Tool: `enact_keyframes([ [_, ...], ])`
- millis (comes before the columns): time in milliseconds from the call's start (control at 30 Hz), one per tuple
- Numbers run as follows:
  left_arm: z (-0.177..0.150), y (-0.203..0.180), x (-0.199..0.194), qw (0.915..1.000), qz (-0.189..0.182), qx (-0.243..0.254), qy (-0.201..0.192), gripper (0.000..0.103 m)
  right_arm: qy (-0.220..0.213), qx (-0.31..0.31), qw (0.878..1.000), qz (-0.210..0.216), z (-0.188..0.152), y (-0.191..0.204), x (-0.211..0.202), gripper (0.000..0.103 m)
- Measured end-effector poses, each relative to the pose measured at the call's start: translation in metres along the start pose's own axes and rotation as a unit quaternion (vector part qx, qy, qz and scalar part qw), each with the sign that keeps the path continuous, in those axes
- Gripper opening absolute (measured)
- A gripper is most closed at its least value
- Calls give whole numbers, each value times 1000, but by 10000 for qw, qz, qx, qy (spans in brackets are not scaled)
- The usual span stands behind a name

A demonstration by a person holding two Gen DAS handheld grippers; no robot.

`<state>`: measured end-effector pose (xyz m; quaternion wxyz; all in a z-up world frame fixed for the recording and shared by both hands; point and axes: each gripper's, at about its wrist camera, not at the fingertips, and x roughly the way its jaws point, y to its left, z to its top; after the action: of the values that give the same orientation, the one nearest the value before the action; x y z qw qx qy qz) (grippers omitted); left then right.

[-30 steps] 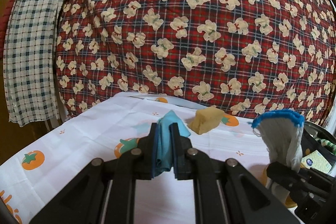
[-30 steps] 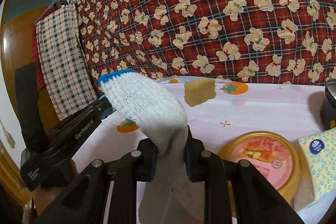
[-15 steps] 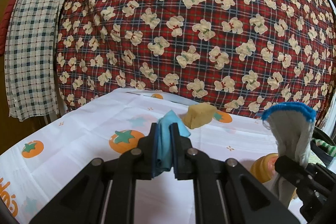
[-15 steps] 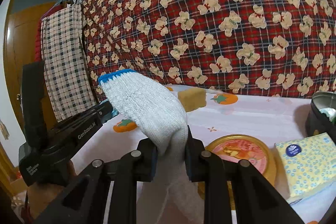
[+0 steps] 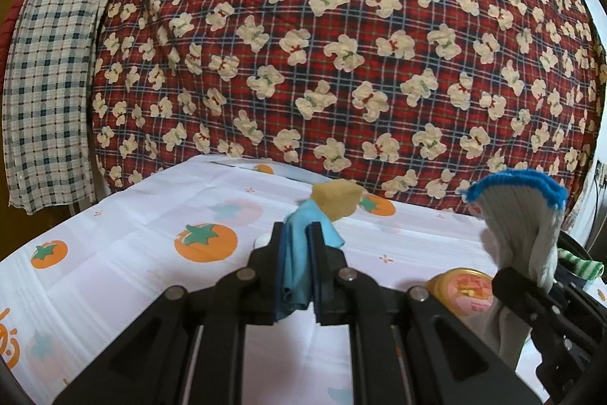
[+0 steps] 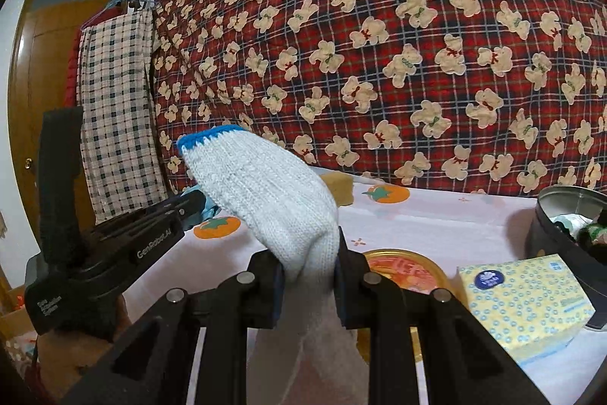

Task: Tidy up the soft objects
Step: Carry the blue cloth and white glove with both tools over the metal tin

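My left gripper is shut on a light blue cloth that sticks up between its fingers, held above the table. My right gripper is shut on a white knitted glove with a blue cuff, whose cuff end stands up and leans left. In the left wrist view that glove shows at the right. In the right wrist view the left gripper sits at the left. A yellow sponge lies at the table's far side. A round dark tin at the right holds soft items.
A white tablecloth with orange fruit prints covers the table. A round gold lid lies near the middle, a yellow tissue pack beside the tin. A red plaid bear-print blanket hangs behind; a checked cloth hangs at left.
Both grippers have shifted right across the table, each keeping its grip. The tin and tissue pack have come further into the right wrist view.
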<state>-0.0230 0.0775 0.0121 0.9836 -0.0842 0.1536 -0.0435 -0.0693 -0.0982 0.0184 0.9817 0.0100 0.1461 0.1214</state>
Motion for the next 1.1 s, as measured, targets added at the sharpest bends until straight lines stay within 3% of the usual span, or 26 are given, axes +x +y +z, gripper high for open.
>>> enact_keyframes([
  [433, -7, -27, -9, 9995, -314, -60, 63, 9, -130, 73, 9997, -177, -2, -22, -19, 23],
  [1100, -11, -104, -21, 9951, -963, 199, 102, 9, -327, 242, 9965, -725, -4, -83, -54, 23],
])
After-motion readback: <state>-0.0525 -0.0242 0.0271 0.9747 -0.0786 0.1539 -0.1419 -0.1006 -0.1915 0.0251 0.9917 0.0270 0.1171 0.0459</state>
